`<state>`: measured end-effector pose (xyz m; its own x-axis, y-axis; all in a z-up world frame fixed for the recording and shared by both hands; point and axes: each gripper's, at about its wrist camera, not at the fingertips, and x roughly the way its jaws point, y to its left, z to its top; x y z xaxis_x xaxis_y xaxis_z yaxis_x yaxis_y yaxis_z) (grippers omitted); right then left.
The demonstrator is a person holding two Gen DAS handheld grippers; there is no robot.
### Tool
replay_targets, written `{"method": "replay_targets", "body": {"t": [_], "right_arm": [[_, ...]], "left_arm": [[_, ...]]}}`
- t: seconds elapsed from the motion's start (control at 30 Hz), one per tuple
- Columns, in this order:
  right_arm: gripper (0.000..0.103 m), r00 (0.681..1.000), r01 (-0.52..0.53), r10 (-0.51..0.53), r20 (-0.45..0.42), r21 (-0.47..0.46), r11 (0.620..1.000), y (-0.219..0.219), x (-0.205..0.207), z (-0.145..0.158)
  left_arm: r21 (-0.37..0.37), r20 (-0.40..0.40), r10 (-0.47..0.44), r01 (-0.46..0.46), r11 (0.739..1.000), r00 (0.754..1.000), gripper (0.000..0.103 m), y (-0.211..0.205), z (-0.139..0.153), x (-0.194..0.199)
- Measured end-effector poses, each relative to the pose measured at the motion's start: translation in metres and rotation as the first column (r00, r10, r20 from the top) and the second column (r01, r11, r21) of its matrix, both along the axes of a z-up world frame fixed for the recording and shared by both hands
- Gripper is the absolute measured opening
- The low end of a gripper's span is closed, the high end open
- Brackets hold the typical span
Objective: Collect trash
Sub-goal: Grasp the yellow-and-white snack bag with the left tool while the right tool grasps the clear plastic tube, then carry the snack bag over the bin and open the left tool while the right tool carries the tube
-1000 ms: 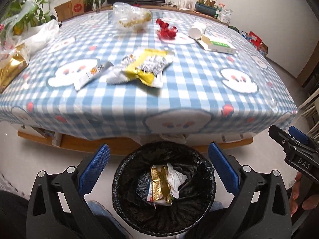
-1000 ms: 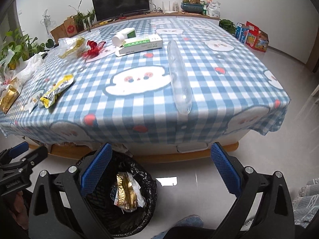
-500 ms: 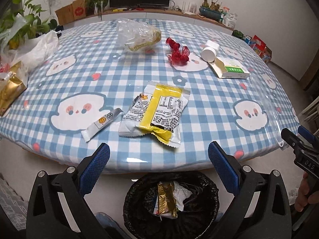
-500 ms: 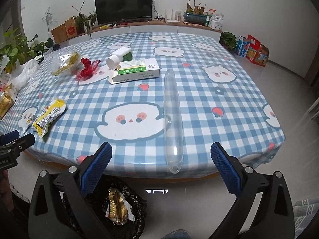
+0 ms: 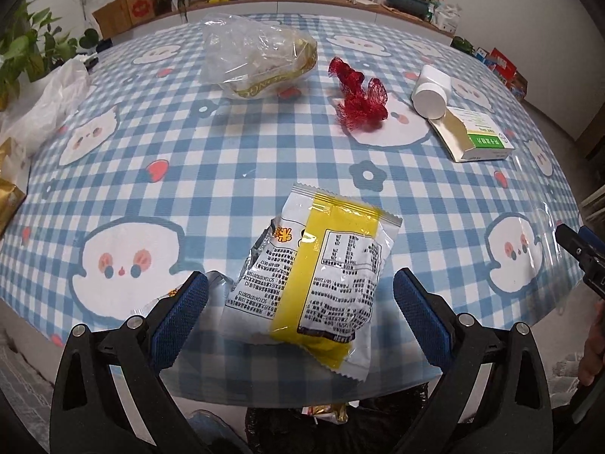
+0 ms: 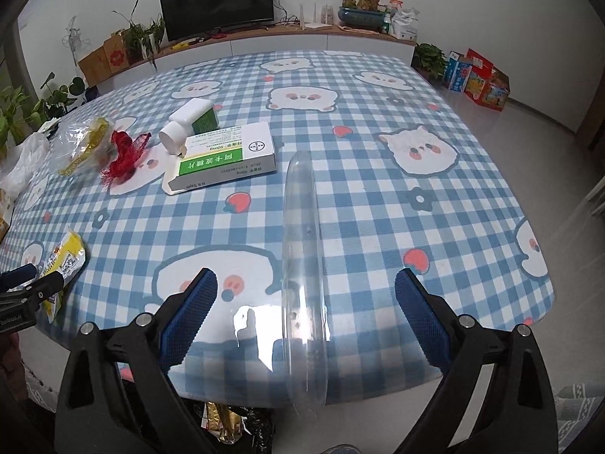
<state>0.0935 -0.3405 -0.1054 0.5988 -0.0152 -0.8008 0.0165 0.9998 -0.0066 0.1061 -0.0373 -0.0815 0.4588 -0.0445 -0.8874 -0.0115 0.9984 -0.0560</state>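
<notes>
A yellow-and-white snack wrapper [image 5: 321, 276] lies near the table's front edge, and my left gripper [image 5: 300, 291] hangs open over it, pads clear of it. A small sachet [image 5: 172, 297] peeks out behind the left finger. Farther back lie a red mesh net [image 5: 359, 102], a clear plastic bag [image 5: 257, 60], a white bottle [image 5: 431, 92] and a green-and-white medicine box [image 5: 476, 136]. My right gripper [image 6: 306, 287] straddles a long clear plastic tube [image 6: 302, 246]; its jaws are closing a little but stand wide, not touching it. The black-lined bin [image 6: 234, 423] shows below the table edge.
A checked blue tablecloth [image 6: 378, 189] covers the round table. A white plastic bag [image 5: 49, 102] and a gold packet [image 5: 7, 196] sit at its left edge. Plants, cardboard boxes, a TV [image 6: 215, 3] and a sideboard stand behind. Colourful boxes [image 6: 480, 79] rest on the floor at right.
Both grippers have moved forward from above the bin to over the table's front edge. The bin has slid to the bottom of both views, and the wrapper and tube now lie between the fingers.
</notes>
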Motion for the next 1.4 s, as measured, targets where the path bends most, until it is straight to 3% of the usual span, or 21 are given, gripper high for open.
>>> {"method": "replay_targets", "body": {"t": [0.27,0.4,0.47,0.5,0.57,0.87,1.4], "right_arm": [[0.068,0.996,0.001,0.001,-0.085,0.025,1.0,-0.002,0.022,-0.013],[0.053,0.992,-0.005,0.009,-0.127,0.03,1.0,-0.002,0.027,-0.02],[0.038,0.987,-0.008,0.012,-0.161,0.025,1.0,-0.001,0.03,-0.026],[0.037,0.988,-0.01,0.012,-0.153,0.012,1.0,0.001,0.029,-0.026],[0.025,0.988,-0.016,0.018,-0.156,0.015,1.0,0.002,0.028,-0.026],[0.024,0.989,0.0,0.003,-0.146,0.022,1.0,0.002,0.025,-0.025],[0.024,0.996,-0.003,0.007,-0.094,0.046,0.999,0.002,0.004,-0.011]], "left_arm": [[0.029,-0.049,-0.026,0.027,0.999,0.998,0.084,-0.008,-0.01,0.019],[0.07,-0.047,-0.032,0.036,0.997,0.998,0.066,-0.013,-0.009,0.019],[0.071,-0.045,-0.029,0.032,0.997,0.999,0.061,-0.012,-0.008,0.019],[0.071,-0.043,-0.024,0.027,0.997,0.999,0.057,-0.011,-0.008,0.018],[0.07,-0.036,-0.019,0.021,0.997,0.999,0.048,-0.011,-0.007,0.017],[0.031,-0.015,0.004,-0.004,1.0,1.0,0.036,-0.006,-0.003,0.014],[0.024,0.038,0.012,-0.013,1.0,0.999,0.035,-0.006,0.017,0.0]]}}
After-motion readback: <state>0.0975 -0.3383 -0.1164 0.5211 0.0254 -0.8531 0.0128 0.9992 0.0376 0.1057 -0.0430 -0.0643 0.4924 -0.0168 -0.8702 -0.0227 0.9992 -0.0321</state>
